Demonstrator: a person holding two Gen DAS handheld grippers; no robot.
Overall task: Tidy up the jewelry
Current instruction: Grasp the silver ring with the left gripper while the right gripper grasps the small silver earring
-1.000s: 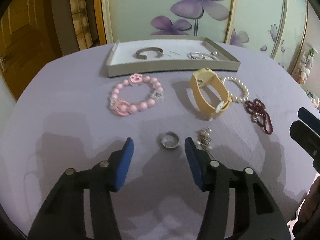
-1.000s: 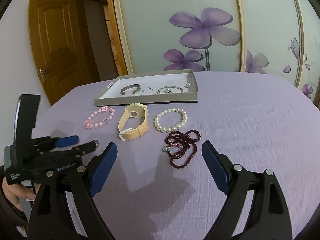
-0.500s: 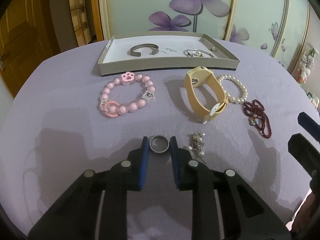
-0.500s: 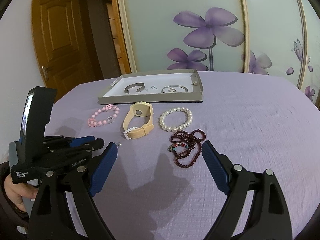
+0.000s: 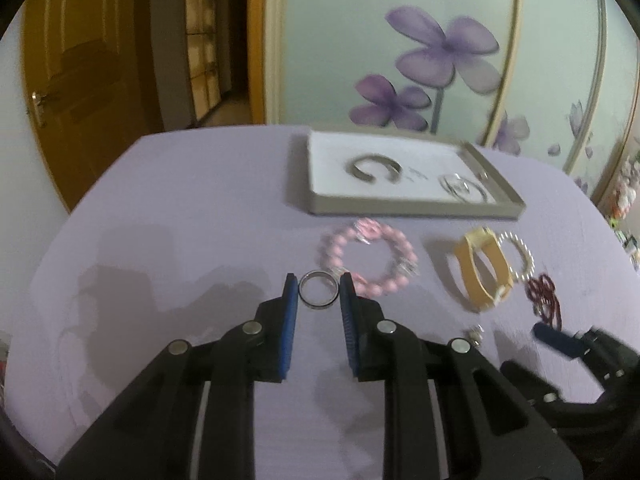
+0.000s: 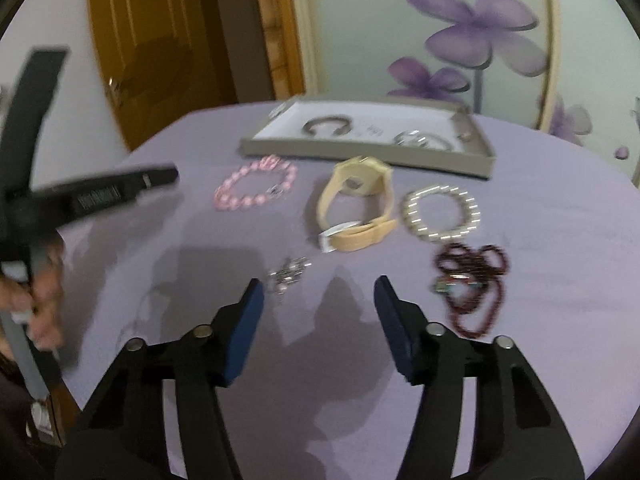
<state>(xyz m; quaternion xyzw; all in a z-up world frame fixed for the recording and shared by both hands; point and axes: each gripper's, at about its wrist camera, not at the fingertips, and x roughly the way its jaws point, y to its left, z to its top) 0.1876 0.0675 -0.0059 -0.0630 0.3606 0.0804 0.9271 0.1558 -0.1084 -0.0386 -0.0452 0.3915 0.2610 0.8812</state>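
Two hand-held grippers over a round table [image 5: 180, 208] draped in lilac cloth. The left gripper [image 5: 319, 289] is clamped on a silver ring [image 5: 319, 290], held clear of the cloth. The right gripper [image 6: 318, 294] has just been narrowing its jaws; they stand apart with nothing between them, beside a small cluster of silver earrings [image 6: 289, 273]. On the cloth lie a pink bead bracelet [image 5: 370, 262], a beige watch [image 6: 354, 204], a pearl bracelet [image 6: 440, 212] and dark red beads [image 6: 472, 284]. Behind them, a grey tray [image 5: 400, 210] holds a silver cuff [image 5: 374, 168].
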